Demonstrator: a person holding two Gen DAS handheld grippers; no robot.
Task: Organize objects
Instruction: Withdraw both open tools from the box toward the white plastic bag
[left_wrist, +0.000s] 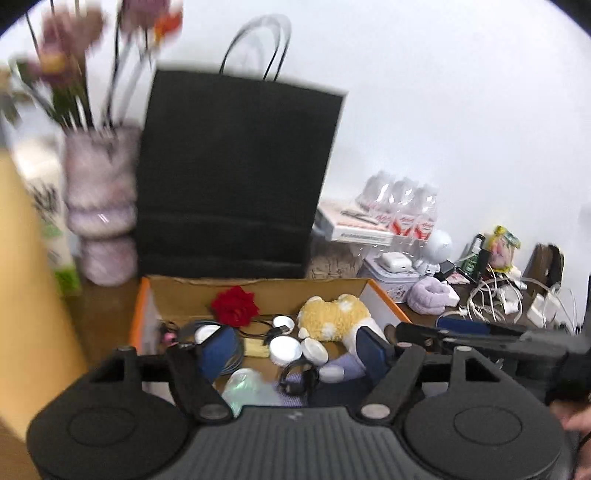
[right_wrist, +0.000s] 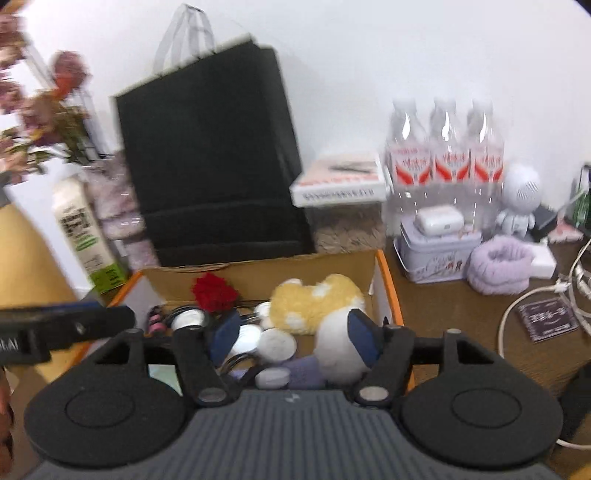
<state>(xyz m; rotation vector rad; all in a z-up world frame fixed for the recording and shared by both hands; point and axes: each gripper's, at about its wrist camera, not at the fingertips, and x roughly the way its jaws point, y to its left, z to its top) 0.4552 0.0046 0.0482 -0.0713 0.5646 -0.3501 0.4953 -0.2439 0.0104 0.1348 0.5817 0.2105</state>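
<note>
Box (right_wrist: 388, 280): orange-edged cardboard, holding a yellow plush toy (right_wrist: 314, 299) lying crosswise.
Left hand-held gripper (left_wrist: 295, 347): wide, empty.
Right hand-held gripper (right_wrist: 295, 336): wide, empty.

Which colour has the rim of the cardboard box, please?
Orange. The cardboard box shows its rim best in the right wrist view.

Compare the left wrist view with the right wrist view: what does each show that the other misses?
Only the left wrist view shows the pink vase whole and the clutter past the cables at far right. Only the right wrist view shows the dark card on the desk and the white carton clearly. Both show the black bag, the cardboard box holding the red flower and yellow plush, the three bottles, and open, empty jaws.
</note>
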